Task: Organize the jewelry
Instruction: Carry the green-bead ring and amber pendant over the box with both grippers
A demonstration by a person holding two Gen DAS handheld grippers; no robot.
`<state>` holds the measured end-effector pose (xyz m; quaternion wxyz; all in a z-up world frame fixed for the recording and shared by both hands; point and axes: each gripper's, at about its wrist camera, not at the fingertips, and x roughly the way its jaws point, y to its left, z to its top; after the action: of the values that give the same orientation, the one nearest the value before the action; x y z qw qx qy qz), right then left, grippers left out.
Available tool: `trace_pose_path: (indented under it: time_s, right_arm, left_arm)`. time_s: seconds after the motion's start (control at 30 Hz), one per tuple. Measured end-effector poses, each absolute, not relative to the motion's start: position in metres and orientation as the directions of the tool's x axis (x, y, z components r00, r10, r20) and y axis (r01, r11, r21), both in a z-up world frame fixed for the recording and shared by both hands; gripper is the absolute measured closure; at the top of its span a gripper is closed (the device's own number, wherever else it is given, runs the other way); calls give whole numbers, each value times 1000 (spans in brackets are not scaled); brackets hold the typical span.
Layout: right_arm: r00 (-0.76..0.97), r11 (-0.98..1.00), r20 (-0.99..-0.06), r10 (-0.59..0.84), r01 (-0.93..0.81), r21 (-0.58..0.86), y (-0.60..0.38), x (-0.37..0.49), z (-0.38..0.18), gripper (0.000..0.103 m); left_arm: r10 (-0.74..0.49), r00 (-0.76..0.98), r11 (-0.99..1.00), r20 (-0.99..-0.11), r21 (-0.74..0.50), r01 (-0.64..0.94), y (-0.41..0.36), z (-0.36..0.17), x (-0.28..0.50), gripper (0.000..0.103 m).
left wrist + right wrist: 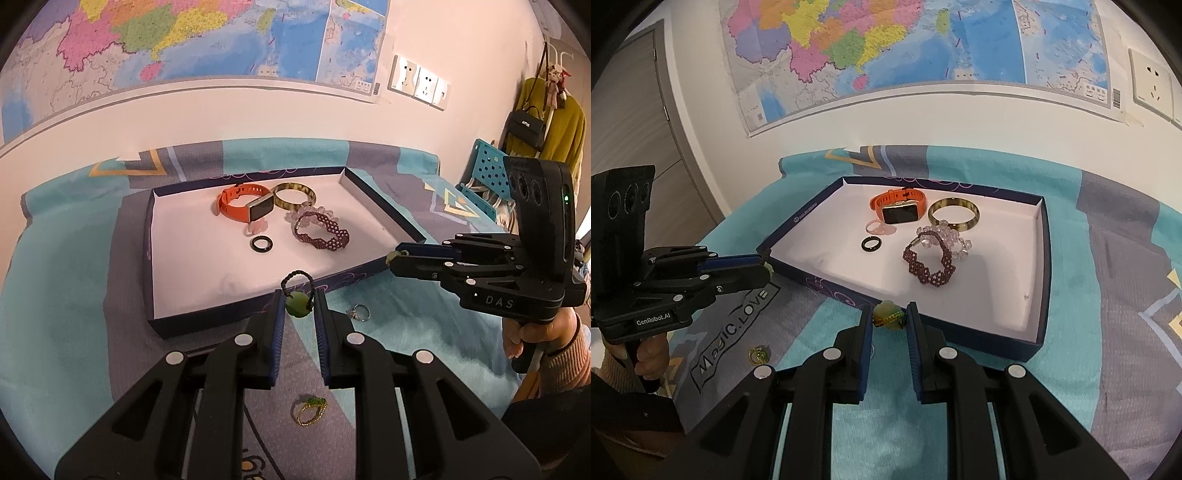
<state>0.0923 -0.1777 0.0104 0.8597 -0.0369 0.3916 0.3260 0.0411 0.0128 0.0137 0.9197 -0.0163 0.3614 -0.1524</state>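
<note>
Six pieces sit in the box (380, 210); your left claw (298, 308) clamps a green bead charm (297, 305), right claw (888, 317) clamps a braided charm (888, 315); two rings (309, 409) wait outside.

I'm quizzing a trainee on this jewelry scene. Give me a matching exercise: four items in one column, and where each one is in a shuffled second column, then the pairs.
Items:
1. orange watch
2. green bead on a dark cord
3. silver ring
4. gold and green ring

Places:
A. on the bedspread under the left gripper
B. in the box
C. between the left gripper's fingers
D. on the bedspread beside the box's near wall

Pairs: 1-B, 2-C, 3-D, 4-A
</note>
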Motion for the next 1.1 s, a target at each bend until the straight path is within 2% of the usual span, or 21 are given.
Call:
trace_pose_path:
  time_s: [1.1]
  right_arm:
    - [481,781,-709,516,-603,160,-162,126,12,86]
  left_arm:
    - [-281,688,954,-670,-114,279,0,15,75,87]
